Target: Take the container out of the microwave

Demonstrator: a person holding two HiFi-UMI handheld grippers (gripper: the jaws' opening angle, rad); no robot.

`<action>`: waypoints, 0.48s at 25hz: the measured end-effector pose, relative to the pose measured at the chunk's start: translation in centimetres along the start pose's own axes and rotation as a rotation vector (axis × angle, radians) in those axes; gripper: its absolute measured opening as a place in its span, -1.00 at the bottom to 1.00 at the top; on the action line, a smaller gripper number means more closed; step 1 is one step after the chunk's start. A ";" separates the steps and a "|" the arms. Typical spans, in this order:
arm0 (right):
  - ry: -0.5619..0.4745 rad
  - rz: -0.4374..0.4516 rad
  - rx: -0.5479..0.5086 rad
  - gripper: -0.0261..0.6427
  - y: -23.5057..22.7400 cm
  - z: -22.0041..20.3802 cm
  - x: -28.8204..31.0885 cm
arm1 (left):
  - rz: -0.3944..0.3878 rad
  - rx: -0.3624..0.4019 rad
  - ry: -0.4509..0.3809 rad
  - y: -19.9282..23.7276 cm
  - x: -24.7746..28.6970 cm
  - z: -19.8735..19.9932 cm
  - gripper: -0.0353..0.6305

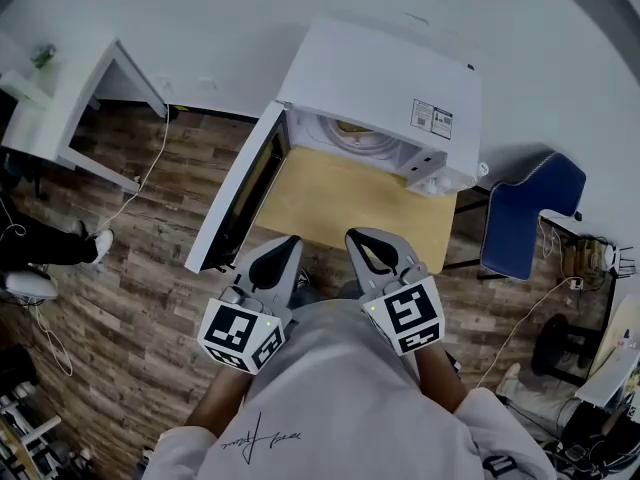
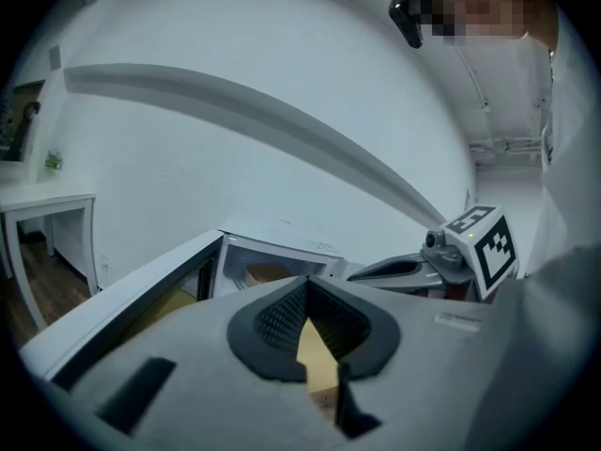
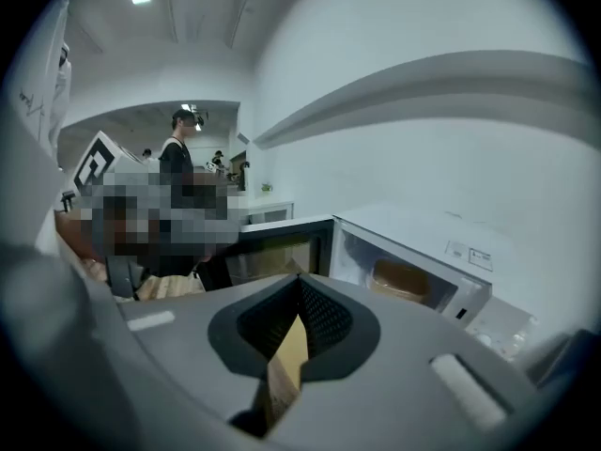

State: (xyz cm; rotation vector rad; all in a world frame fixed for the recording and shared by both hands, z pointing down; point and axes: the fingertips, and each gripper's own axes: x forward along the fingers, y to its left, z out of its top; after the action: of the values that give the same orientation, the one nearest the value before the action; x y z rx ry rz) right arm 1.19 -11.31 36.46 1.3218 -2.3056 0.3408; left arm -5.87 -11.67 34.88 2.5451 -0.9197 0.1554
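Observation:
The white microwave stands on a small wooden table with its door swung wide open to the left. A tan round container sits inside the cavity; it also shows as the container in the left gripper view, and only its pale rim from above. My left gripper and right gripper hover side by side over the table's near edge, pointing at the oven, well short of the container. Both have their jaws together with nothing between them.
A blue chair stands right of the table. A white desk is at the far left, with a cable trailing over the wood floor. A person stands in the background of the right gripper view.

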 end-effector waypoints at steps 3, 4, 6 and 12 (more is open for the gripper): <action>0.016 -0.070 -0.016 -0.89 -0.9 -0.3 0.2 | -0.032 -0.011 0.023 -0.1 0.1 -0.6 -0.92; 0.009 -0.092 -0.018 -0.89 -1.3 -0.3 0.1 | -0.042 -0.026 0.024 0.0 0.2 -0.7 -0.91; -0.019 -0.136 -0.028 -0.89 -2.2 -0.1 -0.2 | -0.051 -0.062 0.015 0.4 0.4 -0.6 -0.91; -0.024 -0.190 -0.032 -0.88 -4.3 -1.7 0.0 | -0.035 0.048 0.058 0.4 1.0 -1.3 -0.91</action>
State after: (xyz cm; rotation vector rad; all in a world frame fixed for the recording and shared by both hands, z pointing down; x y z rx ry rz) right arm 5.37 -12.76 37.90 1.5219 -2.1727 0.2255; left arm -5.30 -11.98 36.49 2.5848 -0.8585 0.2420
